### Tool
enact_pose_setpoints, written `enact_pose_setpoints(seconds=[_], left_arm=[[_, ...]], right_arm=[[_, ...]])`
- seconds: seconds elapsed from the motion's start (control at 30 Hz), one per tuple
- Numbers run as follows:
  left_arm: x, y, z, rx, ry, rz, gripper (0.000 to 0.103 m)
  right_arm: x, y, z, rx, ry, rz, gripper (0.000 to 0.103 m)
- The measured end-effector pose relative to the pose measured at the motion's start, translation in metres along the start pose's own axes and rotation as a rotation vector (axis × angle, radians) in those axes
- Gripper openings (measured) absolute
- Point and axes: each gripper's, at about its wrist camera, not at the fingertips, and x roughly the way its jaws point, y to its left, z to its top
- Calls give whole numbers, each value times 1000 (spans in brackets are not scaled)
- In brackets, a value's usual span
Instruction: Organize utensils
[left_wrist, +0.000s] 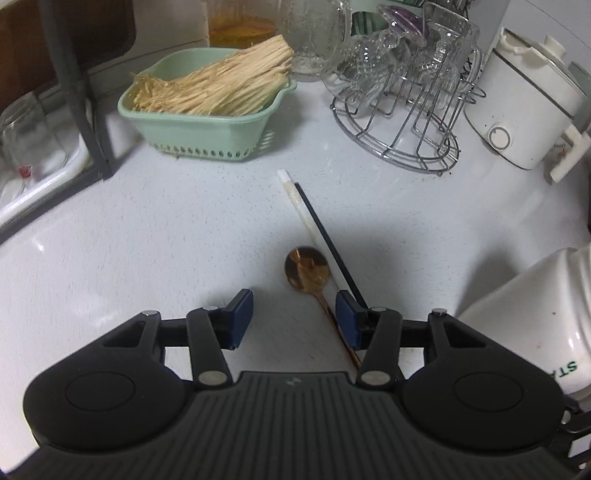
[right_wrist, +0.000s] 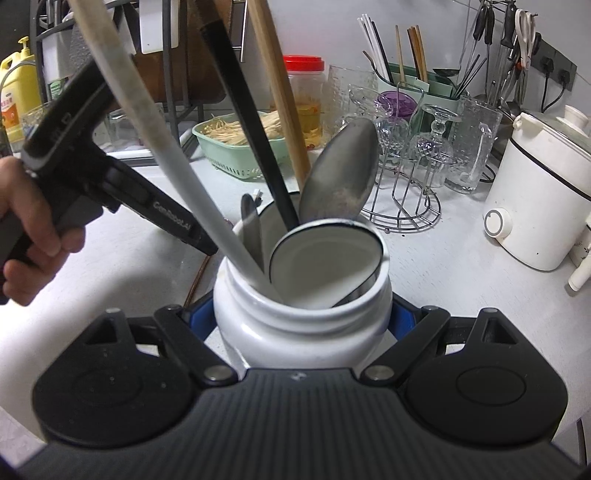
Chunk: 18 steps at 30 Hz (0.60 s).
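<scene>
In the left wrist view a copper spoon (left_wrist: 306, 266) lies on the white counter (left_wrist: 147, 240). Its handle runs back between the blue pads of my left gripper (left_wrist: 293, 319), close to the right pad, and the jaws stand open around it. A white chopstick (left_wrist: 297, 203) and a black chopstick (left_wrist: 325, 236) lie side by side just beyond the spoon. My right gripper (right_wrist: 301, 321) is shut on a white jar (right_wrist: 303, 332). The jar holds a steel spoon (right_wrist: 343, 173), a white enamel ladle (right_wrist: 325, 262) and white, black and wooden chopsticks.
A green basket (left_wrist: 207, 129) of pale dried strands sits at the back. A wire rack (left_wrist: 402, 136) with glassware and a white cooker (left_wrist: 528, 110) stand to the right. The jar (left_wrist: 535, 317) is close on the left gripper's right. A hand (right_wrist: 29, 251) holds the left tool.
</scene>
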Motion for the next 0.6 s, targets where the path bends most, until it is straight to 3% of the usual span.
enact_pose_setpoints(seconds=[0.37,0.47,0.6], left_arm=[[14,-16,21,130,32,19,44],[16,-20,23,151,37,30,33],[16,-23,23,160,42,32,32]], right_arm=[[0,3,0,19,5,-33,92],[1,4,0,21,3,-41,92],[1,5,0,15,6,-50,92]])
